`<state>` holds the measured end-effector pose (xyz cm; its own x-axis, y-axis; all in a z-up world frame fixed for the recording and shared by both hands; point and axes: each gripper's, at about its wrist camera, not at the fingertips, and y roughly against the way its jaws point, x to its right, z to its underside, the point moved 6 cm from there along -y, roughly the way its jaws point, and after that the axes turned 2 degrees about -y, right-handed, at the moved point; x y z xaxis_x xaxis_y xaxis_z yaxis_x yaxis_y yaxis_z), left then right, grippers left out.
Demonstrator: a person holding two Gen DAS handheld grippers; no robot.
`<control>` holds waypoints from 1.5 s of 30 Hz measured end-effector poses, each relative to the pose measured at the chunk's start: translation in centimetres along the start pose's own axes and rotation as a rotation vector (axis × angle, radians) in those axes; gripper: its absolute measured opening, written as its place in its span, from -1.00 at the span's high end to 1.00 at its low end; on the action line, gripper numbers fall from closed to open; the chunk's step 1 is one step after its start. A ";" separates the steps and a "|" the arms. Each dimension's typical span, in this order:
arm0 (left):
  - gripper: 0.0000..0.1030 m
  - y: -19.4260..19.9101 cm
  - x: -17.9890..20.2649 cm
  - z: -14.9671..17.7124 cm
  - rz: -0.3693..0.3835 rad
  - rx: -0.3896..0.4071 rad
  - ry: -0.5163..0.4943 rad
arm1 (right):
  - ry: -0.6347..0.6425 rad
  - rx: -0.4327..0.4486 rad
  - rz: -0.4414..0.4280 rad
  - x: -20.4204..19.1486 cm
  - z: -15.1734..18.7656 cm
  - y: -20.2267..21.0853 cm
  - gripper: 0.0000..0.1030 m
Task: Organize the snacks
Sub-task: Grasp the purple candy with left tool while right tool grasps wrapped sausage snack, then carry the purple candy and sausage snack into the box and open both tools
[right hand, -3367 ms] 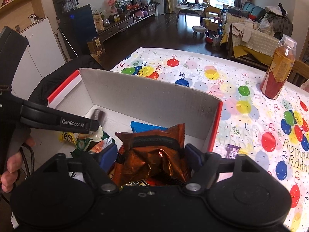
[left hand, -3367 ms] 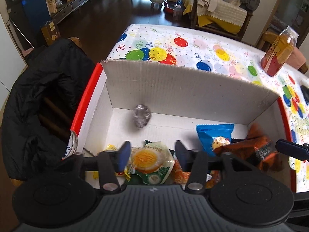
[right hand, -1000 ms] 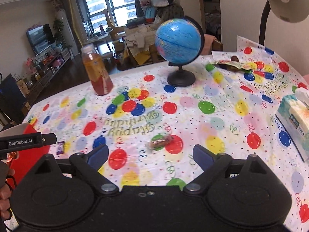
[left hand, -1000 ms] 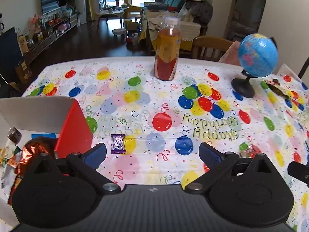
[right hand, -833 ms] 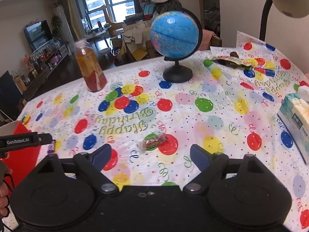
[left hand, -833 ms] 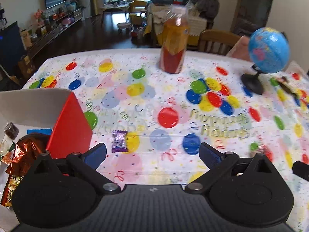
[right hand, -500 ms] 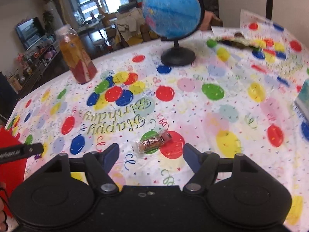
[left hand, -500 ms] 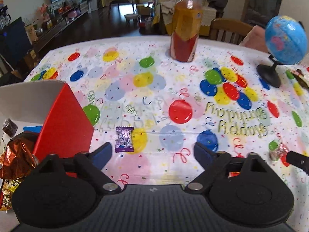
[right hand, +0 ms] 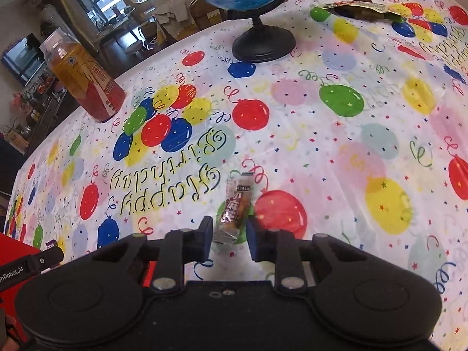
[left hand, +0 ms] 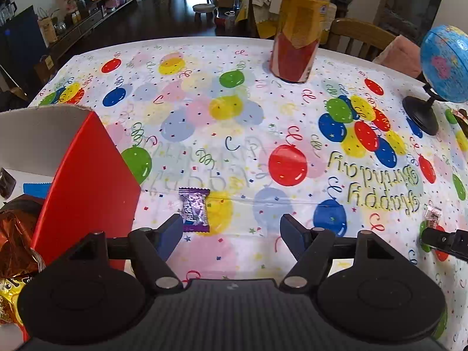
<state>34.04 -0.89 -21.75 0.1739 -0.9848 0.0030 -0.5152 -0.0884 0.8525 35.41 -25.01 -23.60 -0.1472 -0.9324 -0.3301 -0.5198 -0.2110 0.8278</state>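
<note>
A purple candy (left hand: 194, 210) lies on the balloon tablecloth (left hand: 234, 134), just right of the red cardboard box (left hand: 87, 175) that holds several snack packets. My left gripper (left hand: 231, 234) hovers low over the cloth. Its jaws are closing, and the candy lies just ahead of the left fingertip, untouched. In the right wrist view a small brown snack bar (right hand: 237, 201) lies on the cloth. My right gripper (right hand: 229, 235) is closing around the bar's near end, with thin gaps still at the pads. The bar (left hand: 433, 213) also shows at the right of the left wrist view.
An orange drink bottle (left hand: 298, 29) stands at the table's far edge and a blue globe (left hand: 444, 64) on a black stand to its right. More packets (right hand: 356, 5) lie beyond the globe's stand (right hand: 261, 44). A wooden chair (left hand: 359, 38) is behind the table.
Both grippers have sunk toward the cloth and their jaws have narrowed. The right one came down over the snack bar; the left one neared the purple candy.
</note>
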 end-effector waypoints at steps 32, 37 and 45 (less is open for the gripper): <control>0.61 -1.0 -1.9 -0.2 0.004 -0.043 0.045 | 0.231 0.032 -0.106 -3.9 2.1 2.3 0.75; 0.61 1.1 -2.1 0.5 0.028 -0.039 0.058 | 0.228 0.045 -0.116 -4.4 2.9 4.4 0.75; 0.60 5.7 -2.9 1.5 0.085 -0.003 0.078 | 0.237 0.082 -0.139 -6.0 4.3 8.5 0.75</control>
<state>29.36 1.24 -17.69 0.1948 -0.9740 0.1160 -0.5283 -0.0045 0.8491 28.20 -19.93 -16.53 0.1260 -0.9406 -0.3152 -0.5891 -0.3266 0.7391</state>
